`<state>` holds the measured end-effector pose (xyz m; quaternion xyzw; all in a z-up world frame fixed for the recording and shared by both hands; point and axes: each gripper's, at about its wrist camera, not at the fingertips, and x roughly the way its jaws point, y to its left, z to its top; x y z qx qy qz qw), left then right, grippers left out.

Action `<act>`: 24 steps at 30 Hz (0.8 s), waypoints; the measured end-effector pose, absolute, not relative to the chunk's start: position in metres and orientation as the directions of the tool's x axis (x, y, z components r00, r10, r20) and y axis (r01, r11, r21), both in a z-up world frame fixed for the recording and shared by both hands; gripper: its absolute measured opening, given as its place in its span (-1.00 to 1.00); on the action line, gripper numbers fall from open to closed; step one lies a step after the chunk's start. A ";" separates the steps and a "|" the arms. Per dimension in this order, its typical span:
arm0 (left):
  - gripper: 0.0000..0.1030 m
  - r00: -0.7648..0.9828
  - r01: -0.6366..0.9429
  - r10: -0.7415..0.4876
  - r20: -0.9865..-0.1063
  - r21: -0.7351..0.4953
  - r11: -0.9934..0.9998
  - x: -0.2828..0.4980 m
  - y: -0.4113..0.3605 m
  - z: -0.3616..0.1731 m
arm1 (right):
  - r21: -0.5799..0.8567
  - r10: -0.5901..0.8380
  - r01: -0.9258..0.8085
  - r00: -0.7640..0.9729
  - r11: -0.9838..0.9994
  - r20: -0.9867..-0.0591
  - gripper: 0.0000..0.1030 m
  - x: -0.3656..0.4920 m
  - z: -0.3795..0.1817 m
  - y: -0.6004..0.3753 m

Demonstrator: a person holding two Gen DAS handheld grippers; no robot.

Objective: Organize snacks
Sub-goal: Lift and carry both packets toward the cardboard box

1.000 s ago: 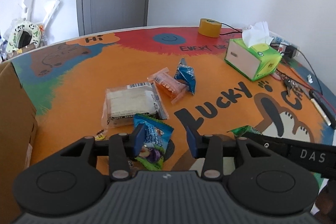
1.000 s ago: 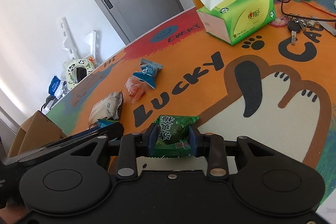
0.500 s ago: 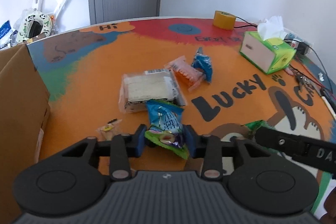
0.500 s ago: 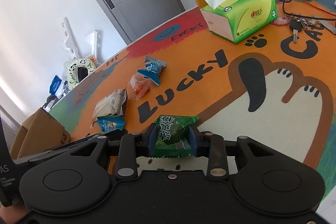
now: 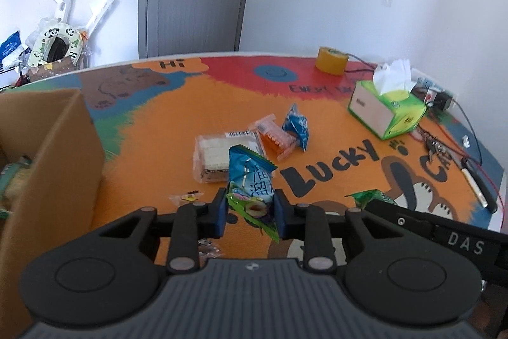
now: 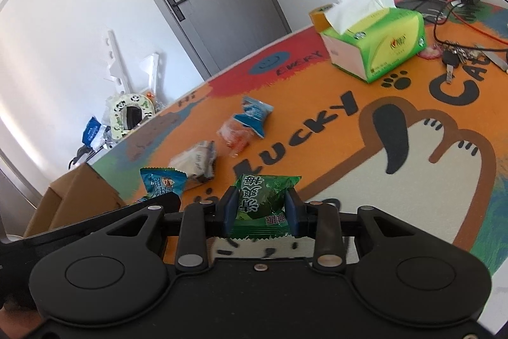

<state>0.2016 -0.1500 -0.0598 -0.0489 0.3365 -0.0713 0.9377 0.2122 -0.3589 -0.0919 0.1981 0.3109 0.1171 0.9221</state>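
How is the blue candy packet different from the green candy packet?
The blue candy packet is blue with a green bottom; the green candy packet is green all over. The blue one is pinched by the left gripper, the green one by the right gripper. Both are held off the mat.

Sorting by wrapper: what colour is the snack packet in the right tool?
Green, with printed characters; the snack packet shows best in the right wrist view.

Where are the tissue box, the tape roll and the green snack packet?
tissue box (image 5: 385, 113), left wrist view, its pale side.
tape roll (image 5: 331, 64), left wrist view, its yellow outer wall.
green snack packet (image 6: 262, 200), right wrist view, its printed front.
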 end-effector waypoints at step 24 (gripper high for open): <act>-0.45 0.838 -0.012 -0.085 -0.539 -0.174 0.985 0.147 -0.069 -0.007 | 0.433 0.457 -0.266 0.778 0.861 -0.432 -0.36 0.187 -0.044 -0.282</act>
